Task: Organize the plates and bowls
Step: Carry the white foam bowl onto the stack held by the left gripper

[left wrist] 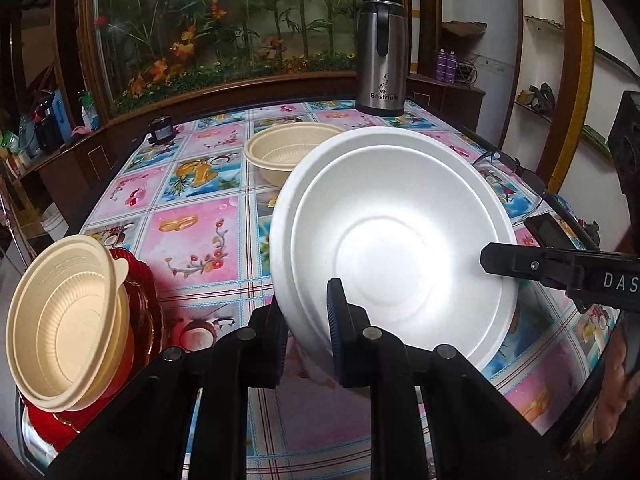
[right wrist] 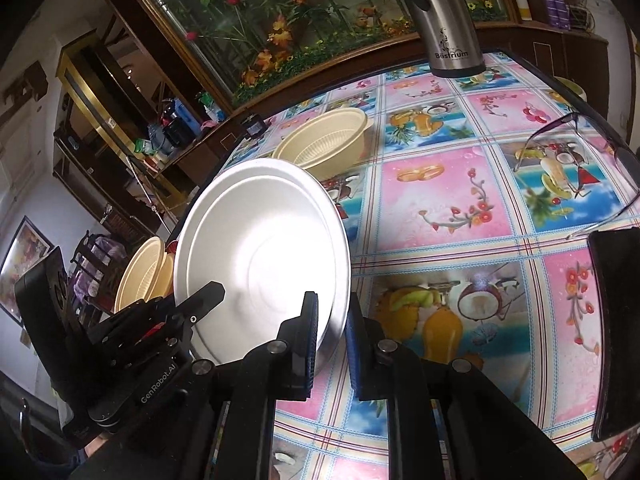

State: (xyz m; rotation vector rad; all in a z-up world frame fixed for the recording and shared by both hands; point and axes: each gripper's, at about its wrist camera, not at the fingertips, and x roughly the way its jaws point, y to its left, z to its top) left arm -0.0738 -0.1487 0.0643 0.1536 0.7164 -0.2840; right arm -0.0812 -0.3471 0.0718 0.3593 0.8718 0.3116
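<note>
Open tablecloth (right wrist: pixel 460 200) beyond white bowl (right wrist: pixel 260 248)

Steel thermos (left wrist: pixel 381 56), eyeglasses (right wrist: pixel 576 172), black phone (right wrist: pixel 618 332) on patterned tablecloth (right wrist: pixel 440 208).

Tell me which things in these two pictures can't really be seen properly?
- Red dishes in the rack, left wrist view: mostly hidden by the tilted cream plastic bowl.
- Dark phone-like slab, right wrist view: cut off by the right edge.
- Underside of the white foam bowl clamped by the left gripper and right gripper: faces away in both views.
</note>
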